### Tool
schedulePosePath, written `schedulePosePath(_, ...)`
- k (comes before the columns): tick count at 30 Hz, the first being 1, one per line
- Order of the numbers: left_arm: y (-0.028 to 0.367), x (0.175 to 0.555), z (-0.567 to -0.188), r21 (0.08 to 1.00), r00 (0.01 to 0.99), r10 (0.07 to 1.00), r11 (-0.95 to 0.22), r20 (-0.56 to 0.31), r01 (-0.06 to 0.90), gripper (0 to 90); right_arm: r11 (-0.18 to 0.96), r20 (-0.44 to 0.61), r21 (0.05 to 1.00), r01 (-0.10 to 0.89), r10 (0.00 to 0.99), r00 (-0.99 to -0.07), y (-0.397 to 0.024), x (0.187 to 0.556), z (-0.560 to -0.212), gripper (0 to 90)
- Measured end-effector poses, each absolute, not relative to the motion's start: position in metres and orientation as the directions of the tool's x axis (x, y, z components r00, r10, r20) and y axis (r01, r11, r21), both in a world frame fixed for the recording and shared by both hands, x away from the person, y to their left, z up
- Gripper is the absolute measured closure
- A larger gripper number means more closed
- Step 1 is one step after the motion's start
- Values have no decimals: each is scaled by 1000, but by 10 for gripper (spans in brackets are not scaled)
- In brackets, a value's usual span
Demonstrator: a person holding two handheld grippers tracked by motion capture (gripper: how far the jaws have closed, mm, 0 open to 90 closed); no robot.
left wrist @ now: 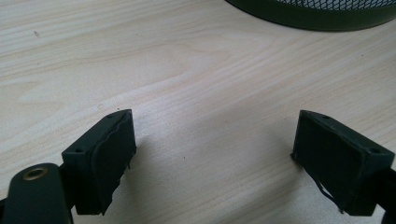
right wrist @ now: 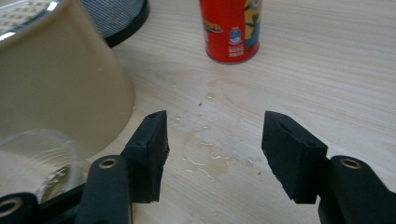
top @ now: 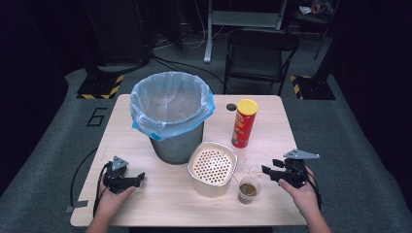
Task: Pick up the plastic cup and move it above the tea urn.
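Observation:
My left gripper [top: 138, 178] rests low on the wooden table [top: 160, 204] at the near left, and in the left gripper view its jaws [left wrist: 212, 158] stand wide open over bare wood. Near the right edge my right gripper [top: 267, 171] hovers just right of a clear plastic cup [top: 248, 188] holding a little brown liquid. In the right gripper view its jaws [right wrist: 215, 154] stand apart with nothing between them, over a small wet spill [right wrist: 205, 158]. The cup [right wrist: 32, 163] sits outside the left jaw, against a beige tub [right wrist: 56, 84].
The beige tub with a perforated insert [top: 212, 167] stands mid-table. Behind it is a mesh waste bin with a blue liner [top: 171, 116]. A red chips can with a yellow lid [top: 244, 123] stands at the right, with a small dark disc [top: 231, 107] behind it.

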State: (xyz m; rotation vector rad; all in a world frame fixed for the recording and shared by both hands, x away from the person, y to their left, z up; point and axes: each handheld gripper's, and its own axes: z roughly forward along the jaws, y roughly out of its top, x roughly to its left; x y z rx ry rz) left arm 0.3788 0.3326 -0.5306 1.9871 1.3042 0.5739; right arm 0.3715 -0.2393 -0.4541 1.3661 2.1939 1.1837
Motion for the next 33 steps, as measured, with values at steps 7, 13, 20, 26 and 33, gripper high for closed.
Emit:
schedulePosePath(7,332,379,-530,740,402,916,-265,-8,618,128,270,124,789,553,811,-572,-227,356,-435,360)
schedulePosePath(13,332,381,-531,743,405,914,-265,-9,615,129,310,103,800,514,773,-626,-210,344,-427,263)
schedulePosePath(20,332,382,-530,738,408,913,-269,-9,619,129,336,106,797,502,740,-664,-193,332,-428,131)
schedulePosePath(26,331,382,-530,738,407,913,-268,-9,619,129,344,101,803,488,727,-679,-183,324,-435,96)
schedulePosePath(33,331,382,-530,738,407,913,-269,-8,619,129,365,87,796,484,721,-687,-173,318,-446,96)
